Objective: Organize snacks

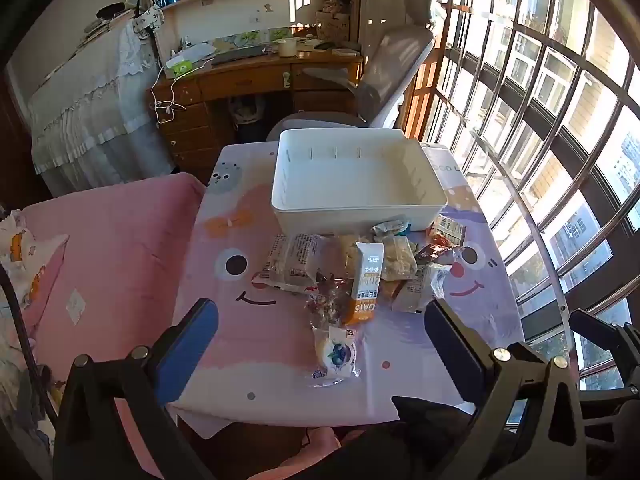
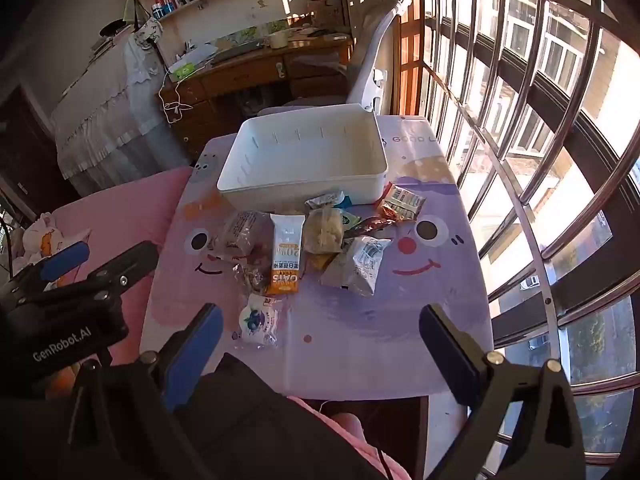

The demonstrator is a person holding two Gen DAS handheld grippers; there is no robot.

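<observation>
While the left gripper hangs with jaws wide apart, nothing between them, snack packets lie heaped before the empty white bin. From the right, the right gripper also gapes above the table.

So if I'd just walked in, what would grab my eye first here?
Probably the heap of snack packets in the middle of the cartoon-faced table cover, with an orange-and-white oat bar on top. Just behind it sits an empty white bin. Nearest the camera, both open grippers, left and right, hang above the table's near edge, holding nothing.
</observation>
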